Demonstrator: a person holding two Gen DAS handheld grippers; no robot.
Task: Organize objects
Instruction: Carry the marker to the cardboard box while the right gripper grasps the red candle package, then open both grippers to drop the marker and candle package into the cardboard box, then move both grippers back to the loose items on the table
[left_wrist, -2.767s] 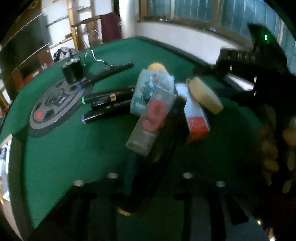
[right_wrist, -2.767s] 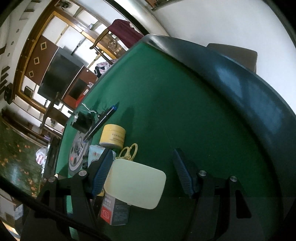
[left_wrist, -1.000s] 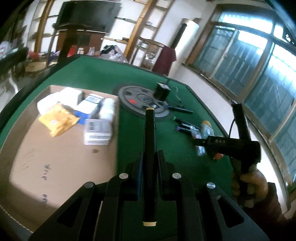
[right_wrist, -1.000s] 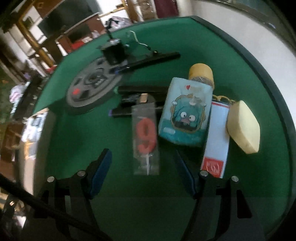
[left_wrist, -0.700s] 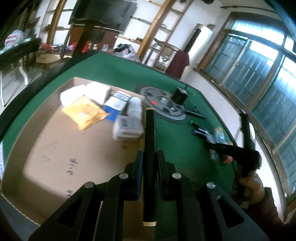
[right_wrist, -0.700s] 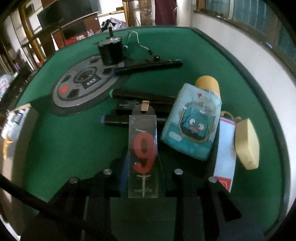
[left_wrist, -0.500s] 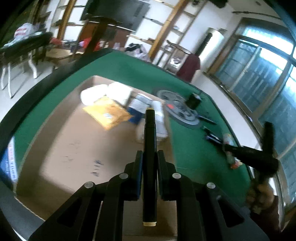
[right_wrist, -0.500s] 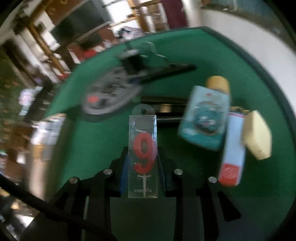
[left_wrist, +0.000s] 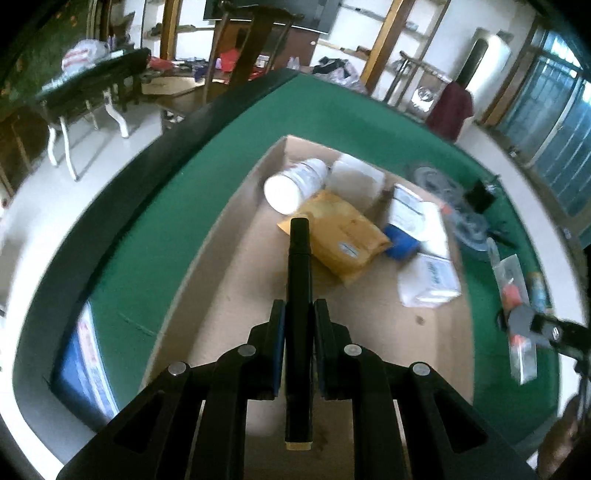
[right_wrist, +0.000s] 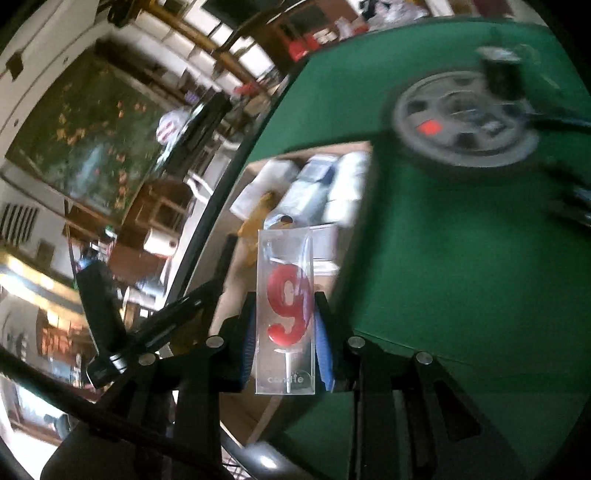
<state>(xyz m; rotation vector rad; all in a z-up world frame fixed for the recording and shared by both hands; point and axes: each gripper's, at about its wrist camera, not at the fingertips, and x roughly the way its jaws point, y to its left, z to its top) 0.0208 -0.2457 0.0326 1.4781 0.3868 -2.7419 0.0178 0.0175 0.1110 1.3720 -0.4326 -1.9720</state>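
Room: cluttered and daylit, with wooden shelving, a dark screen and tall windows behind a round counter (left_wrist: 229, 158) covered in green felt.
Destination: a shallow brown cardboard tray (left_wrist: 236, 258) lay on the counter, already carrying a white round-lidded jar (left_wrist: 291, 182), a yellow padded envelope (left_wrist: 343, 236) and several white and blue packets (left_wrist: 421, 236), all bunched at its far end, so the near floor was bare and free for more.
Left tool: the left tool (left_wrist: 299, 325) was clenched on a long black marker pen (left_wrist: 299, 295), gripped at mid-barrel so it lay along the fingers with its pale end toward the camera; it hung over the tray's bare part, pitched downward.
Right tool: the right tool (right_wrist: 286, 332) had just been closing and was grasping a clear plastic packet holding a red number-nine candle (right_wrist: 286, 306), pinched by its long edges, which kept the flat packet upright and facing the lens; it was off the felt, near the tray's edge.
Left behind: a grey round disc with a red patch (right_wrist: 465, 125) and a small black block (right_wrist: 502, 75) sat on the felt beyond the tray.
Judgement: both items appeared headed for the tray, the pen nearer to release.
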